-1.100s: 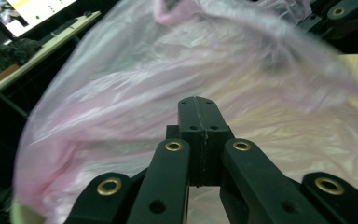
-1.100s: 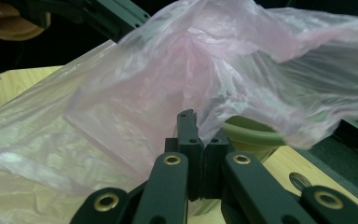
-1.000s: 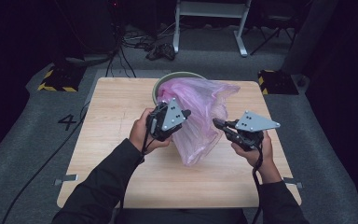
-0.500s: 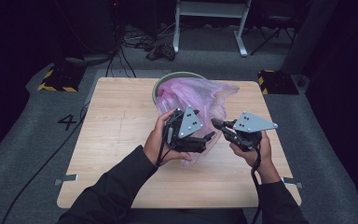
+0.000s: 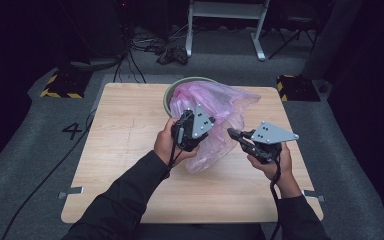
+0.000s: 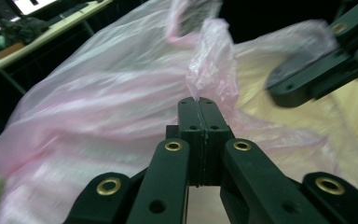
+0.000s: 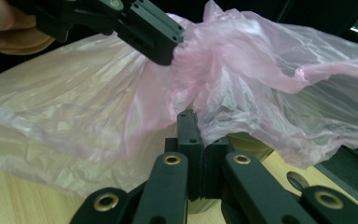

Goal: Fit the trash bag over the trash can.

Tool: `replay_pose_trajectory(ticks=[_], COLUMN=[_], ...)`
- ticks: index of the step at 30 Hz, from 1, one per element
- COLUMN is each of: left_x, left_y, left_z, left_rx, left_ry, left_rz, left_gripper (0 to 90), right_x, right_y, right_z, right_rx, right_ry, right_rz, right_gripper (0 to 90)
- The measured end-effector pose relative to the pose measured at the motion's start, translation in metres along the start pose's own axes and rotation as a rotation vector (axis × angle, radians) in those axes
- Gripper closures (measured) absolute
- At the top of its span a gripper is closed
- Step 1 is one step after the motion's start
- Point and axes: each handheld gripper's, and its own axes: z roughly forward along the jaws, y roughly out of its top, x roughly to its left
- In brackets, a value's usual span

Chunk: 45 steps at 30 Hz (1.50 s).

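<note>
At frame centre of the high view, the left gripper [image 5: 203, 141] is clamped on a fold of the pink plastic bag [image 5: 220, 107]; its jaws have just been closing and now meet flush with a pinch of film caught at the tips, as the left gripper view [image 6: 199, 105] confirms. Right gripper [image 5: 235, 134], right of centre, is also closed, with bag film nipped at the jaw tips in the right gripper view [image 7: 193, 122].

Key relation: the two grippers face each other across the near, lower end of the bag, close but apart, each holding a different pleat. The bag's long axis runs from that lower end up toward the top of the frame, where it drapes over the green bin [image 5: 172, 92] at the far edge of the worktop [image 5: 120, 145]. Both hands look about equally near the bag mouth, the left one slightly further up-frame.

Judgement: the coming move is likely pulling the two pleats apart sideways to open the mouth. Open room: bare worktop to lower left and lower right. Tight side is up-frame, where the bin rim could snag the film.
</note>
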Motion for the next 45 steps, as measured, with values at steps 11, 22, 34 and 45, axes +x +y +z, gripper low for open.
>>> replay_pose_trajectory(ticks=[11, 22, 34, 45], left_x=[0.052, 0.111, 0.150, 0.160], left_y=[-0.021, -0.054, -0.101, -0.126], left_z=[-0.023, -0.032, -0.013, 0.004], left_rx=[-0.014, 0.038, 0.127, 0.160], left_ry=[0.096, 0.205, 0.258, 0.263], left_rz=[-0.080, -0.163, -0.272, -0.343], left_gripper=[90.0, 90.0, 90.0, 90.0], right_x=[-0.010, -0.028, -0.038, -0.049], right_y=[-0.011, -0.022, -0.036, -0.046], right_z=[0.001, 0.013, 0.027, 0.039], right_rx=[0.032, 0.109, 0.186, 0.240], right_ry=[-0.014, -0.040, -0.034, -0.083], right_rz=[0.050, 0.102, 0.118, 0.129], right_gripper=[89.8, 89.8, 89.5, 89.1])
